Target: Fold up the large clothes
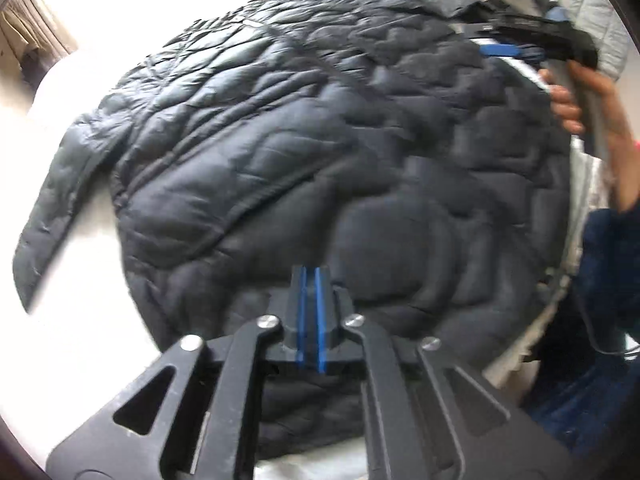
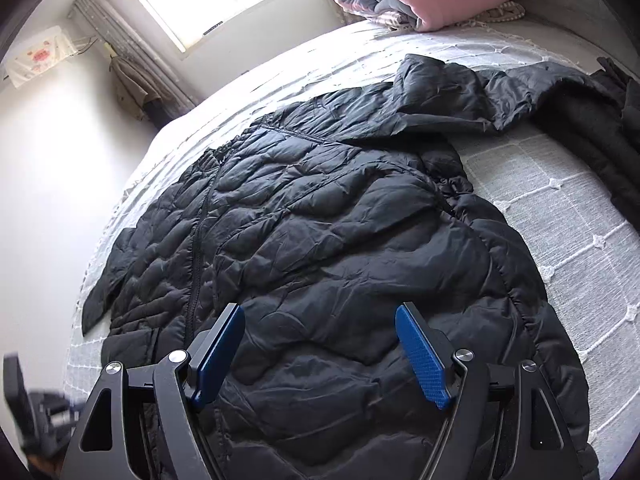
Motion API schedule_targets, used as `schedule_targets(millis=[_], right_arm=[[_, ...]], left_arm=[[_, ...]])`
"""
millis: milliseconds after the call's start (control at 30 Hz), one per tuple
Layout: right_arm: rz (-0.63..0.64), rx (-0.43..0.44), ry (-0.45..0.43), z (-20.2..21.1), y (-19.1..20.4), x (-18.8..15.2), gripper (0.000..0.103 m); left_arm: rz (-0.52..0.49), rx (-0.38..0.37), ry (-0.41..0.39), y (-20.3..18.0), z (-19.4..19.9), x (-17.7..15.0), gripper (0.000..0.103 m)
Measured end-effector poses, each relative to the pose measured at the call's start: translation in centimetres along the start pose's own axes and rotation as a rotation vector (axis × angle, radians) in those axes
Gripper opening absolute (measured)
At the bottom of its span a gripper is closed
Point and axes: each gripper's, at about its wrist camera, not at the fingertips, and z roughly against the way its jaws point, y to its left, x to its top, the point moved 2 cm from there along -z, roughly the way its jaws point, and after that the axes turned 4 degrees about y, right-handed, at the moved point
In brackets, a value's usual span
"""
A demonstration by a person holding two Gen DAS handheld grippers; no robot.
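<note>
Two hand-held grippers hovered over the jacket (image 2: 320, 240); the left hand-held gripper (image 1: 311, 280), lower centre, was nearly shut on nothing; the right hand-held gripper (image 2: 320, 344) gaped wide and empty; the jacket sprawled mid-frame on the bed (image 2: 560, 200); pinching hem corners first seemed wise.

Left gripper (image 1: 310, 280) of black linkage arms with silver round-head screws and blue pads, right gripper (image 2: 320, 336) likewise black with textured blue pads (image 2: 422, 360), bare hand (image 1: 592, 100) at right, dark blue sleeve (image 1: 612, 248) below it
</note>
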Motion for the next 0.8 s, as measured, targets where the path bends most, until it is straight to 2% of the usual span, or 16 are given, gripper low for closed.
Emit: schedule_targets(millis=[67, 133, 167, 200, 233, 267, 333, 367, 433, 500, 567, 633, 667, 700, 733, 800], right_arm=[[0.005, -0.006, -0.002, 0.1, 0.1, -0.1, 0.079], [0.006, -0.011, -0.002, 0.1, 0.1, -0.1, 0.079], [0.006, -0.012, -0.004, 0.2, 0.0, -0.1, 0.079], [0.005, -0.014, -0.006, 0.2, 0.0, 0.0, 0.079], [0.0, -0.019, -0.014, 0.5, -0.3, 0.0, 0.079], [-0.008, -0.025, -0.022, 0.7, -0.6, 0.0, 0.079], [-0.045, -0.041, -0.039, 1.3, -1.8, 0.2, 0.079], [-0.075, -0.047, -0.041, 1.4, -2.7, 0.3, 0.079], [-0.124, -0.049, -0.03, 1.4, -3.9, 0.4, 0.079], [-0.159, -0.051, -0.022, 1.5, -4.9, 0.5, 0.079], [-0.176, -0.057, -0.024, 1.8, -5.4, 0.6, 0.079], [-0.185, -0.059, -0.019, 2.2, -5.7, 0.7, 0.079], [-0.19, -0.055, -0.018, 2.4, -5.7, 0.6, 0.079], [-0.198, -0.05, -0.015, 2.5, -5.9, 0.6, 0.079], [-0.208, -0.046, -0.012, 2.5, -5.9, 0.6, 0.079], [-0.224, -0.037, -0.005, 2.3, -6.1, 0.5, 0.079]], left_arm=[[0.027, -0.02, -0.045, -0.4, 0.5, 0.5, 0.035], [0.088, -0.04, -0.079, 0.3, 0.7, 1.7, 0.046], [0.146, -0.041, -0.091, 1.2, 0.5, 2.8, 0.057], [0.206, -0.027, -0.098, 2.2, 0.2, 3.6, 0.064], [0.273, 0.006, -0.09, 3.4, -0.5, 4.4, 0.079], [0.354, 0.061, -0.056, 4.8, -1.8, 5.0, 0.086], [0.52, 0.156, 0.055, 7.5, -4.5, 4.9, 0.084], [0.575, 0.151, 0.089, 8.1, -5.8, 4.5, 0.083], [0.572, 0.063, 0.111, 7.4, -7.1, 4.0, 0.083], [0.509, 0.083, 0.123, 5.5, -6.7, 4.0, 0.083], [0.488, 0.103, 0.148, 3.9, -5.9, 4.2, 0.083], [0.46, 0.04, 0.092, 1.2, -3.3, 5.4, 0.083], [0.426, 0.009, 0.029, -0.3, -1.7, 6.6, 0.083], [0.408, 0.005, -0.003, -1.0, -1.0, 7.4, 0.083], [0.38, 0.005, -0.072, -2.3, 0.1, 9.3, 0.084], [0.337, 0.009, -0.152, -3.6, 0.0, 12.8, 0.095]])
